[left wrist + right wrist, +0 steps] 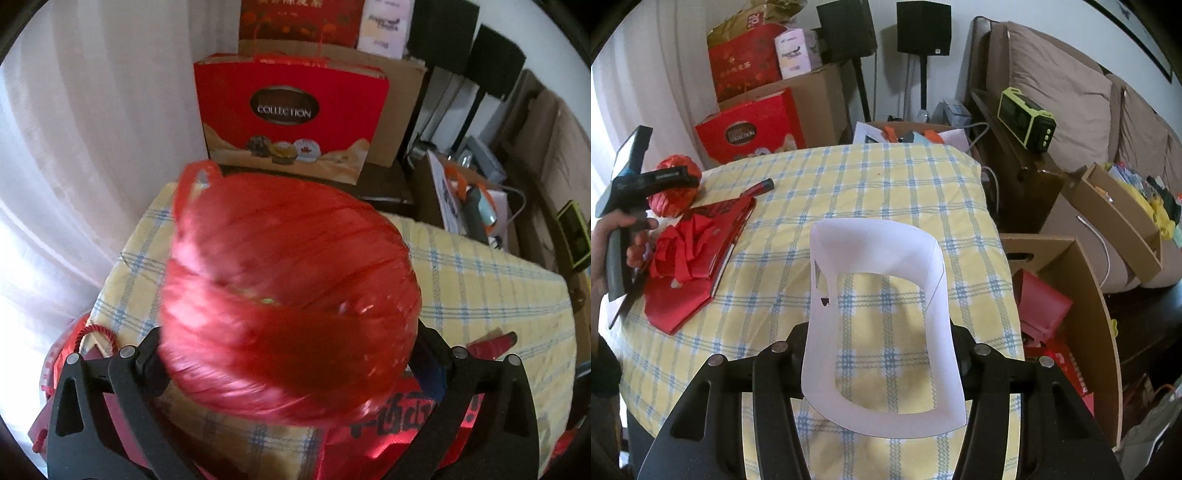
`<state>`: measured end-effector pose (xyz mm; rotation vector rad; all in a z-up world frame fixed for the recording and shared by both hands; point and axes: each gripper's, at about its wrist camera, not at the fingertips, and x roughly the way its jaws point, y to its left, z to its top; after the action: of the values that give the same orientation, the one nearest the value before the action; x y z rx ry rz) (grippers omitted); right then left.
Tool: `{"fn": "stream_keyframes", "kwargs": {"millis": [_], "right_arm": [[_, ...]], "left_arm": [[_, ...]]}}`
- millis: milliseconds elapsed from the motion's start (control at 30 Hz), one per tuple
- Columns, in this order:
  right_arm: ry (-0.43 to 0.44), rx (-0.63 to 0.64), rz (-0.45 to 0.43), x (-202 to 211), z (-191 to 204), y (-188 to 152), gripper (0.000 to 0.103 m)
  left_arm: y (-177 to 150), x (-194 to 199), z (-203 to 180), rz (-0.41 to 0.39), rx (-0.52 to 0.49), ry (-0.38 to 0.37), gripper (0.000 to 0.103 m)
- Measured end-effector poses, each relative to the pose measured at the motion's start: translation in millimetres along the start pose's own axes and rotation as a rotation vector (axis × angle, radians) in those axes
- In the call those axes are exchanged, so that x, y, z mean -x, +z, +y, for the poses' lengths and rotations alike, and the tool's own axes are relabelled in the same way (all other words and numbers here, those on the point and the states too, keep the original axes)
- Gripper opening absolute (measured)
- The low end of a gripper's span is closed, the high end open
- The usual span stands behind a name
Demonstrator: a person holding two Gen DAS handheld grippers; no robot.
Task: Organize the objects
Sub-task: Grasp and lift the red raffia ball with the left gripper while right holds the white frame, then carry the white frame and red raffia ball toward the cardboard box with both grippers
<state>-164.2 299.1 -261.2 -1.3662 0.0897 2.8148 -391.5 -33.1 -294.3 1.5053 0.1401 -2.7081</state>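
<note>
The counter [886,192], covered by a yellow cloth checked in blue, is seen in both views, with cardboard boxes and red gift bags stacked behind its far edge. A red gift bag marked "COLLECTION" [291,110] is stood upright just past the counter's far corner, against a brown box. A large ball of red plastic twine [288,273] is found at the counter's left end, between the fingers of the left tool [291,354], whose jaws are spread to their widest; whether the pads press on the ball cannot be told, since the contact is hidden and blurred. A heap of flattened red bags and crumpled red paper [690,258] is laid on the counter's left side, beside the ball. A white paper sleeve [879,332], open through its middle, is held upright above the cloth, clamped at its lower sides by the half-closed right tool [882,369]. The left tool's handle is gripped by a hand [617,236].
</note>
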Motion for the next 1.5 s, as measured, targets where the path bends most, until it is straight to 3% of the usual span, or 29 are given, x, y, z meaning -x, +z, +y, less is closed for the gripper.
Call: {"fn": "stream_keyframes", "kwargs": {"millis": [67,133,267,667,900,1033,1500], "right_arm": [[0.0,0.002,0.002,0,0,0,0.054],[-0.004,0.001,0.001,1,-1,0,0.054],[-0.007,-0.007,0.003,3,-4,-2,0.054],[0.008,0.0,-0.019,11,-3,0,0.054],[0.027,-0.024,-0.041,23,-8,-3,0.054],[0.032,-0.023,-0.049,36,-12,-6,0.053],[0.041,-0.029,-0.147,104,-29,-19,0.049]], "left_arm": [[0,-3,-4,0.012,-0.024,0.022,0.1],[-2,-4,-3,0.013,-0.023,0.034,0.086],[-3,-1,5,0.0,0.005,-0.013,0.083],[-20,46,-14,-0.101,-0.061,-0.079,0.082],[-61,111,-42,-0.167,-0.098,-0.197,0.082],[-77,140,-63,-0.207,-0.138,-0.199,0.082],[-133,212,-113,-0.224,-0.218,-0.298,0.082]]}}
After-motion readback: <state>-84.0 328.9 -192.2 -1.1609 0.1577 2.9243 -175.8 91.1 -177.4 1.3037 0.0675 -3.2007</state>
